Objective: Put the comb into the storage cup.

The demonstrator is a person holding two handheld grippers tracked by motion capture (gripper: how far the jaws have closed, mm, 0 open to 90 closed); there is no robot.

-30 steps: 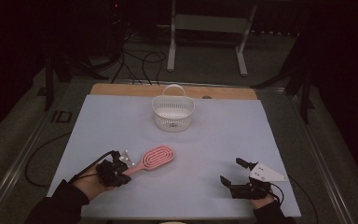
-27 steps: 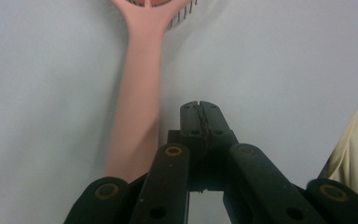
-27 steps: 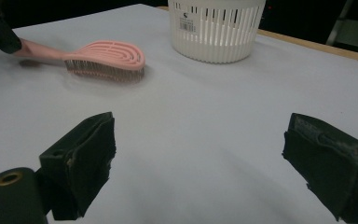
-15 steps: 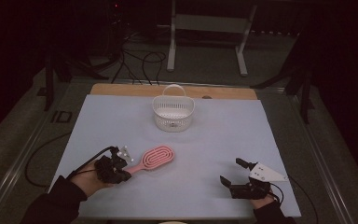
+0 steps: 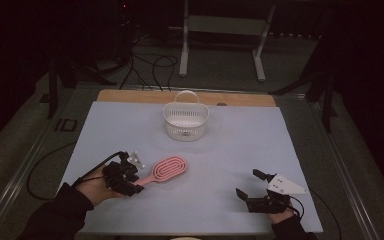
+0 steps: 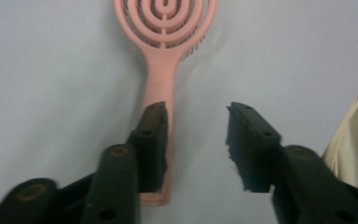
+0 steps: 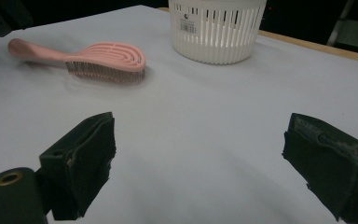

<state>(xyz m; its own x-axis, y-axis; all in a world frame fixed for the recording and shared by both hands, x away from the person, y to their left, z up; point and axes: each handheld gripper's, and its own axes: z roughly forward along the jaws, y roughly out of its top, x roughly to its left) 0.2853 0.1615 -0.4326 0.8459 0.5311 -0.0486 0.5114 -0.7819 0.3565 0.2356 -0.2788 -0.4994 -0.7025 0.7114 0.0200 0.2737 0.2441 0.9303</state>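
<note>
A pink hairbrush (image 5: 167,169) lies on the pale mat, bristles down, its handle pointing toward my left gripper (image 5: 135,178). In the left gripper view the handle (image 6: 161,79) runs along the inner face of the left-hand jaw, and a wide gap separates it from the other jaw. These jaws have just been opening and do not press on the handle, so my left gripper (image 6: 196,135) is open. My right gripper (image 5: 248,183) rests open near the front right of the mat. In the right gripper view nothing lies between the jaws of my right gripper (image 7: 200,154), and the brush (image 7: 102,58) sits farther off.
A white slotted basket (image 5: 186,120) with a hoop handle stands at the back middle of the mat; in the right gripper view the basket (image 7: 216,37) is beyond the brush. A wooden strip (image 5: 130,96) edges the table's far side. Cables trail on the floor behind.
My left gripper's jaws have parted from around the brush handle; the brush stays lying in the same spot. The right gripper has not moved.
</note>
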